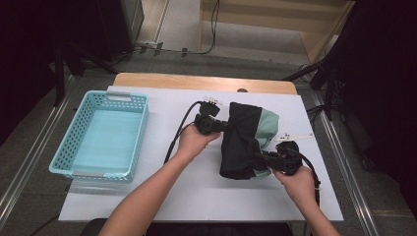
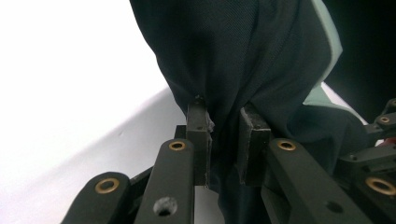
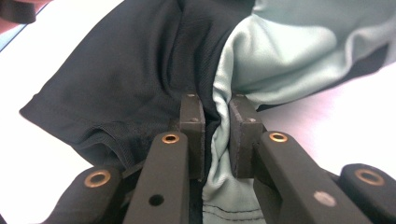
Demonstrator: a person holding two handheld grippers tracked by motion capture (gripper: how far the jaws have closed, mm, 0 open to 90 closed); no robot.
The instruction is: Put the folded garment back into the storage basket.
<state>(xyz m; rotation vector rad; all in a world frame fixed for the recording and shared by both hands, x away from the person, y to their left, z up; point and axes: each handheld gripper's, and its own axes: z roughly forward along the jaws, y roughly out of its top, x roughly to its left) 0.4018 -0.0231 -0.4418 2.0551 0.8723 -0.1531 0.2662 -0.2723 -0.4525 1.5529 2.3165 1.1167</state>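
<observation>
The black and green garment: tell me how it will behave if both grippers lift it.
The garment will probably sag, since it bunches between the left gripper jaws. It seems light: thin cloth. The green lining looks smooth, so it may slip from the right gripper.

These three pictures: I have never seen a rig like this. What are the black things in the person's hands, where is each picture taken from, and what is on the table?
There is no robot here. A person holds a hand-held tool in each hand; each tool has two black jaws that pinch like tongs.

The high view looks down on the table from above the person's side. It shows the left tool and the right tool, one at each side of a garment, black with pale green parts. A turquoise basket stands at the left with nothing in it.

The other two pictures come from cameras riding on the tools, looking along their jaws. In the left gripper view, the left tool pinches black cloth. In the right gripper view, the right tool pinches the cloth where black meets green.
</observation>
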